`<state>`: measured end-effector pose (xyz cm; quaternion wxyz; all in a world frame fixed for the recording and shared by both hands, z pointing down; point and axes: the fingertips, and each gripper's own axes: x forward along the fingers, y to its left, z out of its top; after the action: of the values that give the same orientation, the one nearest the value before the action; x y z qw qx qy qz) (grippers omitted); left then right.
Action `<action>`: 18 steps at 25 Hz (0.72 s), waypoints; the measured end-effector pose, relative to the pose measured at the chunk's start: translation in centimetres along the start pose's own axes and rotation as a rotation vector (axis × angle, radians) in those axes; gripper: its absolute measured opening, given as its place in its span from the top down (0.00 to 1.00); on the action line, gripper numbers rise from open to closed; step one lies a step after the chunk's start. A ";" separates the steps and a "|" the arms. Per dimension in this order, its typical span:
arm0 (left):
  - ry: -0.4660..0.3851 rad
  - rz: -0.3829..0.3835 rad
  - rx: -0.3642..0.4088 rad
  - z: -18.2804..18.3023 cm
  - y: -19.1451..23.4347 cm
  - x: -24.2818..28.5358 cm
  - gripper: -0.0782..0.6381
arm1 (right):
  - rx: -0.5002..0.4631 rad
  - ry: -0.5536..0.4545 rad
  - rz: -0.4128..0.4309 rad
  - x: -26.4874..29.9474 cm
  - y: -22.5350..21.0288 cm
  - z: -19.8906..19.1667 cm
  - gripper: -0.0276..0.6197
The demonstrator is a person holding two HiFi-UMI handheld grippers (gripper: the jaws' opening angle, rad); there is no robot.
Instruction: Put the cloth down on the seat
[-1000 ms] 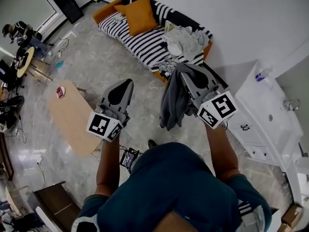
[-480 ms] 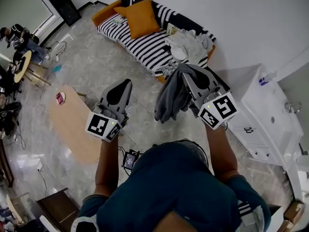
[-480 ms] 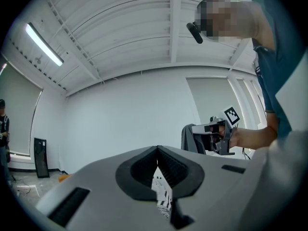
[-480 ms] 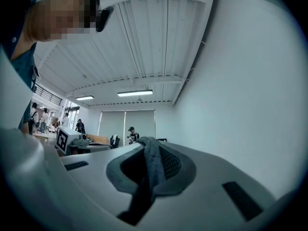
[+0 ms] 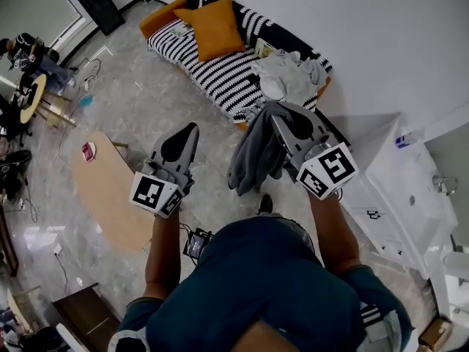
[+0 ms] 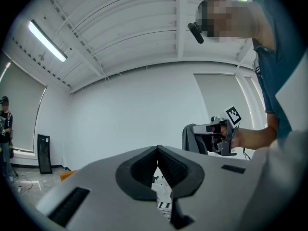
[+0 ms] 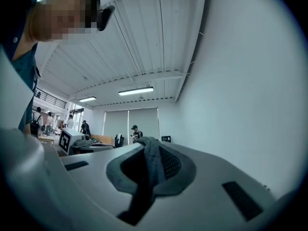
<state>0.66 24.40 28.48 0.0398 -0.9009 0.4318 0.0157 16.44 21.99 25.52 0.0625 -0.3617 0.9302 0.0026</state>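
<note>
The seat (image 5: 212, 70) has drawn closer ahead of my jaws. Right gripper (image 7: 153, 160): jaws clenched on the cloth (image 5: 249, 160). Left gripper (image 6: 157, 150): jaws closed, empty. I'm mid-carry; next, get over it and release.

Mock living room set inside a large open work hall. Home-like furnishings stand on a polished, stone-patterned floor (image 5: 146, 108):
- a sofa (image 5: 165, 17) with a black-and-white striped cover (image 5: 212, 72) and an orange cushion (image 5: 218, 29)
- a heap of pale garments (image 5: 286, 72) at one end of the sofa
- an oval wooden coffee table (image 5: 110, 189)
- a white cabinet (image 5: 399, 189) with a tap (image 5: 445, 185) on top

Hall features include bare white walls (image 5: 381, 35), a ribbed white ceiling (image 6: 144, 28) with strip lights (image 7: 136, 91), and wide roller blinds (image 7: 142, 119). Several people (image 7: 135, 131) stand about or sit by a small round table (image 5: 34, 94) (left edge of the head view), suggesting a shared lab or studio rather than a private home.
</note>
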 end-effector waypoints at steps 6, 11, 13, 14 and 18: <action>-0.003 0.089 -0.010 -0.4 2.4 3.7 0.88 | -0.004 0.016 0.085 3.3 -3.9 -0.2 0.92; 0.004 0.112 0.007 -0.9 1.2 7.4 0.88 | -0.014 0.004 0.130 3.5 -7.6 0.1 0.92; -0.001 0.118 0.015 -0.7 1.2 8.7 0.88 | -0.021 -0.004 0.138 3.9 -8.9 0.4 0.92; -0.002 0.124 0.016 -0.6 1.3 9.1 0.88 | -0.022 -0.008 0.141 4.2 -9.5 0.5 0.92; 0.014 0.140 0.031 -0.5 1.4 10.3 0.88 | -0.012 -0.019 0.148 4.6 -11.2 0.6 0.92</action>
<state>6.03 15.48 28.24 0.0494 -0.8678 0.4944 0.0054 20.65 10.65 24.84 0.0686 -0.2924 0.9537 0.0159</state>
